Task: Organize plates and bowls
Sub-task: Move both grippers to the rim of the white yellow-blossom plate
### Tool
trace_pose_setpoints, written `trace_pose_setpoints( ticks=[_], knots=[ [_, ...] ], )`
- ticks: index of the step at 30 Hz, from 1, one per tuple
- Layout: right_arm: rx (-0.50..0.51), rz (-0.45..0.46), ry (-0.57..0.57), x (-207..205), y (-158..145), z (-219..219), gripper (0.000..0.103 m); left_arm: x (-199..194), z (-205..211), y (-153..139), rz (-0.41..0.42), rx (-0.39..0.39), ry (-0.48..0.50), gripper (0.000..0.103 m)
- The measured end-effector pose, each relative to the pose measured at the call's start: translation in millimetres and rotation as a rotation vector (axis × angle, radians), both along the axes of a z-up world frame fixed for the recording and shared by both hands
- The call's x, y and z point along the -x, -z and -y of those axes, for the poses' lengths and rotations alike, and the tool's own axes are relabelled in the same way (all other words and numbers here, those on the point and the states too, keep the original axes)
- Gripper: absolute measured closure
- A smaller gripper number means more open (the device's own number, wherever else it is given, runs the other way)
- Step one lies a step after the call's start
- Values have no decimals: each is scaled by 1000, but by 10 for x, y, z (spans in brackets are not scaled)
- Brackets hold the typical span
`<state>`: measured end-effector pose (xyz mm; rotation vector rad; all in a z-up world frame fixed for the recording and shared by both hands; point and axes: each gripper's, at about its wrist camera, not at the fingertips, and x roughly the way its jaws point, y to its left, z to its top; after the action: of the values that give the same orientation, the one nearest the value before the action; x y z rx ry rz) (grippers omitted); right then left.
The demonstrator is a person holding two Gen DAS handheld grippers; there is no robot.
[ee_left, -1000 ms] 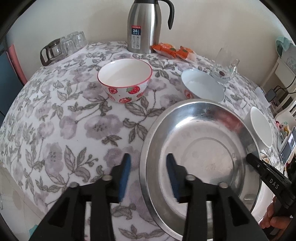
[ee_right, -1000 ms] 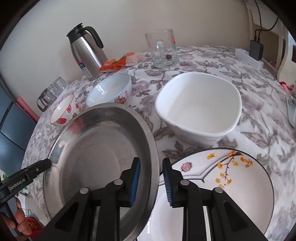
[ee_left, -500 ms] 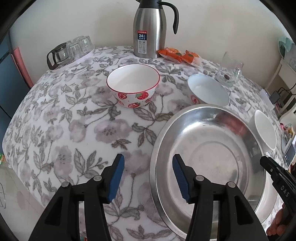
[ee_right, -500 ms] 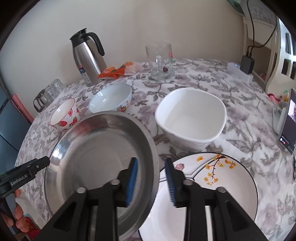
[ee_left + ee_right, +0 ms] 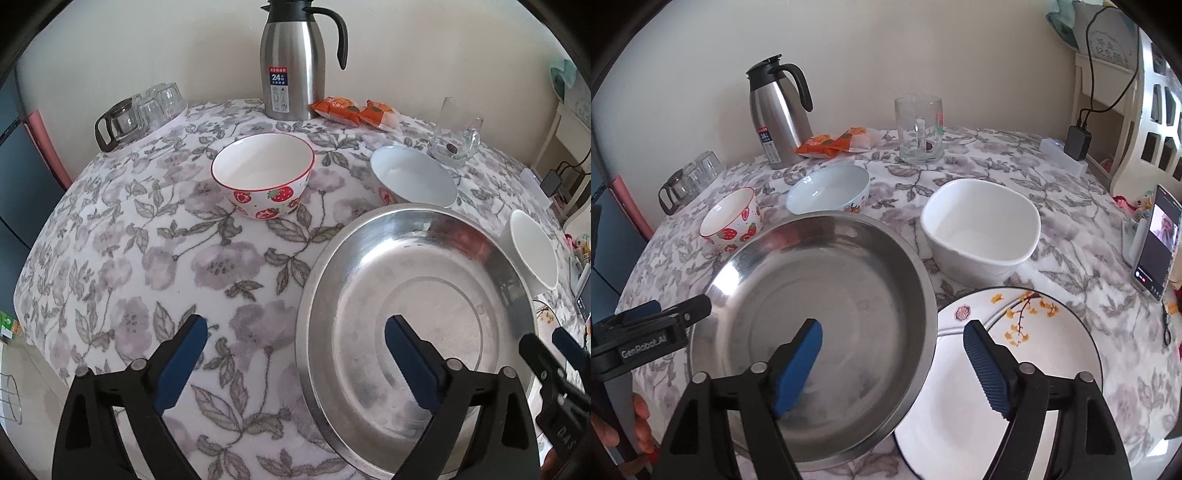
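A wide steel plate (image 5: 424, 295) lies on the flowered tablecloth, its right edge overlapping a white plate painted with yellow blossoms (image 5: 1015, 369). My left gripper (image 5: 295, 325) straddles the steel plate's left rim; its jaws are opening and the pads are clear of the metal. My right gripper (image 5: 893, 326) straddles the right rim of the steel plate (image 5: 820, 295) in the same way, its jaws opening too. Behind stand a strawberry bowl (image 5: 263, 173), a pale blue bowl (image 5: 412, 177) and a white squarish bowl (image 5: 980, 229).
At the back stand a steel thermos (image 5: 291, 62), orange snack packets (image 5: 354, 110), a glass mug (image 5: 919, 129) and a cluster of glass cups (image 5: 140, 110). A lit phone (image 5: 1156, 243) leans at the right edge. The table falls away at the left.
Both grippers' jaws have spread wide off the steel plate's rim. The right gripper has drawn back and up a little. The plate lies where it was.
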<state>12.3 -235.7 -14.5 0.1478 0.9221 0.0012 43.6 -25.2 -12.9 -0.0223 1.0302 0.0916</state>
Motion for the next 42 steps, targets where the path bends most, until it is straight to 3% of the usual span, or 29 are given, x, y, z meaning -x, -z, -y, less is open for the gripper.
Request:
trace_pose_setpoints(
  ticks=[2, 4, 14, 19, 24, 29, 33, 37, 42],
  knots=[
    [3, -5, 1, 35, 8, -18, 5, 10, 3, -18, 7, 3, 2, 5],
    [10, -1, -2, 79, 10, -38, 0, 20, 6, -36, 16, 8, 3, 5],
    [1, 55, 52, 276, -76, 78, 0, 137, 64, -199, 91, 43, 23, 5],
    [-36, 79, 156, 363, -133, 341, 0, 278, 159, -366, 182, 75, 50, 5],
    [-46, 78, 263, 434, -137, 662, 0, 389, 369, -507, 260, 56, 93, 5],
    [-56, 62, 355, 520, -92, 992, 0, 459, 584, -521, 240, 93, 165, 5],
    [-55, 48, 423, 600, -37, 1251, 0, 509, 769, -511, 211, 168, 223, 5],
    [-61, 32, 473, 654, 10, 1451, 0, 564, 1016, -434, 159, 179, 285, 5],
    [-52, -7, 499, 684, 107, 1584, 0, 629, 1259, -303, 57, 261, 336, 5]
  ],
)
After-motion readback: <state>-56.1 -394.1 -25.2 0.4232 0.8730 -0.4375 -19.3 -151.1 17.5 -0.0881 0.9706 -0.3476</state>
